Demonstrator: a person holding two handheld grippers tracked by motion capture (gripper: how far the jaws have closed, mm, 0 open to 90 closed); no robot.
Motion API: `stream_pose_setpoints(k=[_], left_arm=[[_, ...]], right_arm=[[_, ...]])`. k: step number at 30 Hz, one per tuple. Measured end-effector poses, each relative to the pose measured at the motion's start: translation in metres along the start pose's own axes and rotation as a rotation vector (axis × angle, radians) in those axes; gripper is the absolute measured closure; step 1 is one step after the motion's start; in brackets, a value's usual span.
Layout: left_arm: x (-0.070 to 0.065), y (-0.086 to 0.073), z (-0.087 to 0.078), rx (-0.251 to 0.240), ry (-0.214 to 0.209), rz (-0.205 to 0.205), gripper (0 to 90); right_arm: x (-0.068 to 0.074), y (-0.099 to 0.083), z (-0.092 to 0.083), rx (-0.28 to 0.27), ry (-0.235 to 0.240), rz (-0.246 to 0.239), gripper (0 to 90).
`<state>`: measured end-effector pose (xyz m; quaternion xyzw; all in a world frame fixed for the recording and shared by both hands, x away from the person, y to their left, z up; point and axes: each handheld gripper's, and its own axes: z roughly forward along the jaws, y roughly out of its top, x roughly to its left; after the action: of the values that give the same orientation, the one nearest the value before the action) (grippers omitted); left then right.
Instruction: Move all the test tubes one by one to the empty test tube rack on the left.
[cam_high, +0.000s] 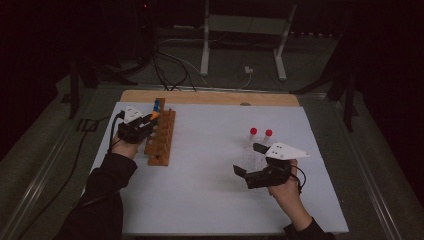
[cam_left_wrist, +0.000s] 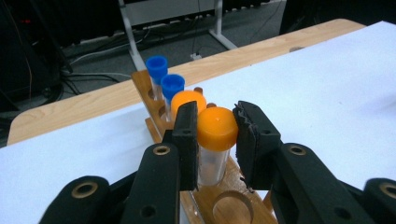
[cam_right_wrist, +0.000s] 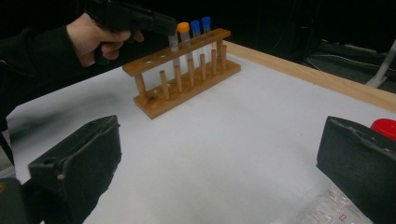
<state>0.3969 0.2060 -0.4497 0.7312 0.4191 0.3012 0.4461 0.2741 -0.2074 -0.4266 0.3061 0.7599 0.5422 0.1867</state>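
left gripper (cam_left_wrist: 215, 135) clamps upright orange-capped tube (cam_left_wrist: 215, 144), clear plastic cylinder, long axis vertical, in wooden rack (cam_left_wrist: 156, 128); right gripper (cam_right_wrist: 219, 163) open.

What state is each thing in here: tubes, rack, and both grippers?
Left gripper: shut on the orange-capped tube.
Orange-capped tube: capped, upright, partly down in a rack hole.
Second orange-capped tube: capped, standing in the rack.
Blue-capped tubes: capped, standing at the rack's far end.
Wooden rack: upright, near holes empty.
Red-capped tubes: capped, upright on the table.
Right gripper: open, holding nothing.

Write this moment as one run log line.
left gripper: shut on orange-capped clear tube in wooden rack | right gripper: open, beside red-capped tubes
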Motion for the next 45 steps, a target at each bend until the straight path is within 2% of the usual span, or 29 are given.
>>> stream_pose_setpoints(k=[8,13,19,26,29,32,36,38,40,42,45], left_arm=[[0.000,-0.004,0.001,0.009,0.003,-0.009,71.8],[-0.001,-0.004,0.000,0.016,0.006,0.003,71.7],[0.002,-0.002,0.000,0.033,-0.007,-0.014,71.6],[0.002,0.001,-0.001,0.057,-0.019,0.002,69.9],[-0.001,0.002,-0.005,0.059,-0.014,0.014,59.6],[-0.003,0.005,-0.010,0.051,-0.022,0.011,43.3],[-0.006,0.008,-0.022,0.020,-0.033,0.000,31.8],[-0.008,0.009,-0.029,0.000,-0.050,0.007,25.7],[-0.011,0.009,-0.035,-0.017,-0.076,0.009,18.2],[-0.014,0.008,-0.043,-0.037,-0.104,0.007,16.2],[-0.020,0.007,-0.052,-0.045,-0.153,0.010,10.0]], right_arm=[[-0.001,0.000,-0.001,-0.008,0.000,0.004,0.0],[-0.001,0.001,-0.002,-0.009,-0.004,-0.001,0.0],[-0.001,0.001,-0.002,-0.014,-0.009,-0.005,0.0],[-0.001,0.001,-0.003,-0.022,-0.013,-0.018,0.0],[-0.001,0.002,-0.004,-0.045,-0.001,-0.035,0.0],[-0.003,0.003,-0.005,-0.065,-0.003,-0.050,0.0],[-0.005,0.005,-0.008,-0.065,-0.019,-0.075,0.0],[-0.007,0.006,-0.009,-0.070,-0.026,-0.082,0.0],[-0.010,0.009,-0.012,-0.065,-0.034,-0.063,0.0],[-0.014,0.010,-0.015,-0.065,-0.042,-0.036,0.0],[-0.019,0.012,-0.018,-0.050,-0.074,-0.030,0.0]])
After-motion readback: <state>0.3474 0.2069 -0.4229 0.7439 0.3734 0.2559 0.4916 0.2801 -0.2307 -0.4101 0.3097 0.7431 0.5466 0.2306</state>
